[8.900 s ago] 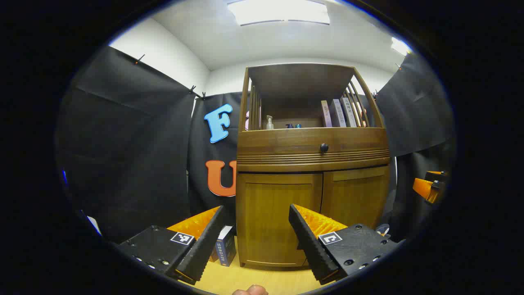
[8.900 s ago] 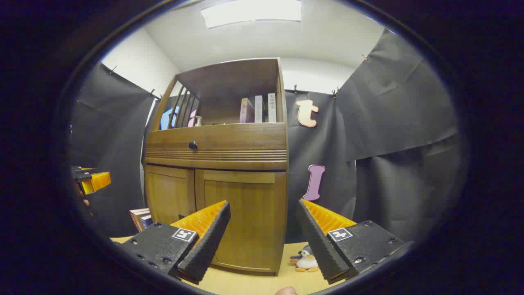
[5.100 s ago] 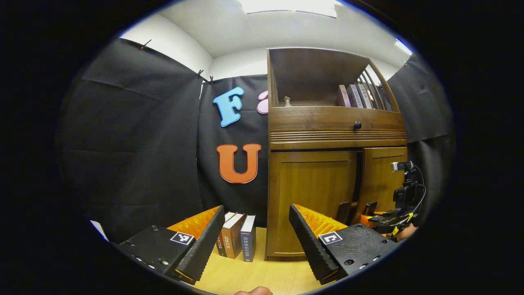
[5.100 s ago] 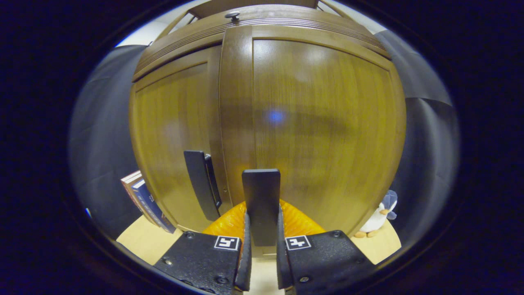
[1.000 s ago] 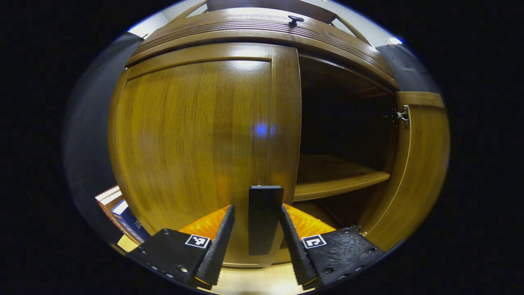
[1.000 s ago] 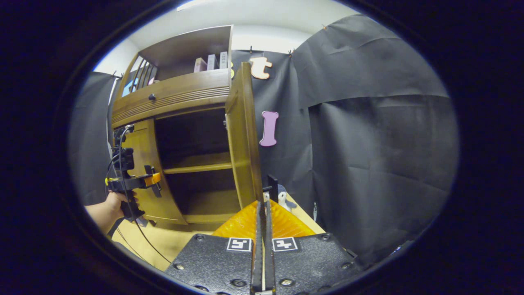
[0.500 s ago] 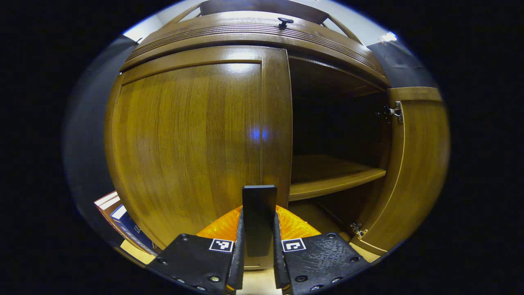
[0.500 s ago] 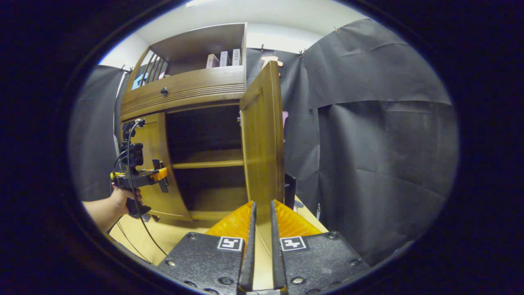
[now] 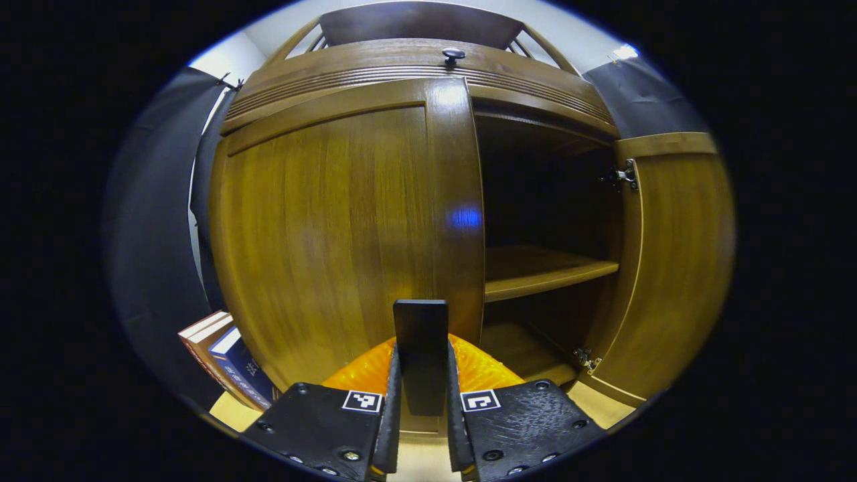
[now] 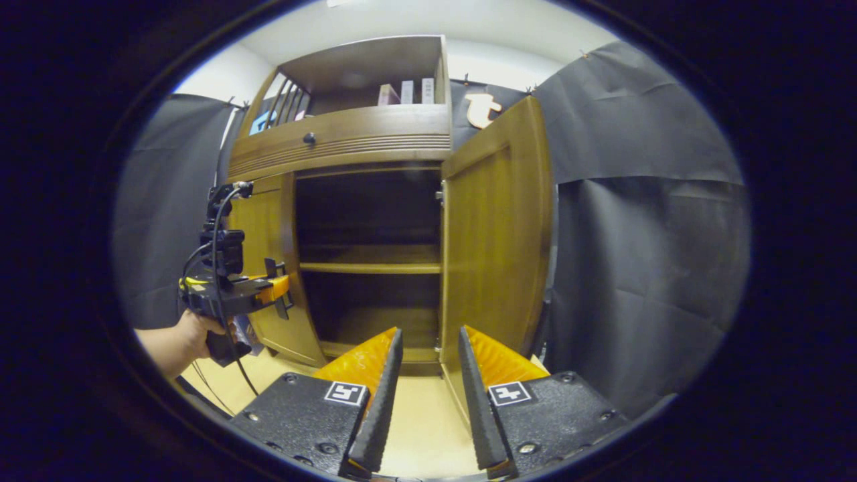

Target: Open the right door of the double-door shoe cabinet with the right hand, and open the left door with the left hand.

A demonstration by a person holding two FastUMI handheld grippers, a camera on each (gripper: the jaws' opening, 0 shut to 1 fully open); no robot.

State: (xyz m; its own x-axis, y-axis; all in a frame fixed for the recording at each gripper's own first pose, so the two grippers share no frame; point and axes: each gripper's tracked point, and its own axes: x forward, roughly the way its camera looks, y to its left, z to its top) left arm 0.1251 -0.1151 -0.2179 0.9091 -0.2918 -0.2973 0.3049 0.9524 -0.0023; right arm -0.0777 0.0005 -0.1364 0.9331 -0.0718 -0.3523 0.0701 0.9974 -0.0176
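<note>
In the left gripper view, the left gripper (image 9: 422,408) is closed on the black handle (image 9: 420,348) of the left door (image 9: 335,227), with both fingers pressed against the handle's sides. The left door stands nearly flush with the cabinet (image 9: 415,63) front; whether it is cracked open cannot be told. To its right the compartment is exposed, with a shelf (image 9: 542,271) across the dark inside. The right door (image 9: 676,261) is swung wide, its hinge (image 9: 622,177) showing at the top. Books (image 9: 224,358) stand on the floor just left of the cabinet.

In the right gripper view, the right gripper (image 10: 428,395) is partly open and holds nothing, its fingers apart in front of the right door (image 10: 495,227), which stands open and clear of them. Farther off at left, a hand (image 10: 191,335) holds the left gripper (image 10: 271,288) against the left door (image 10: 268,261). Books (image 10: 405,92) stand on the cabinet's upper shelf, and a round knob (image 10: 309,138) sits on the drawer front below them.
</note>
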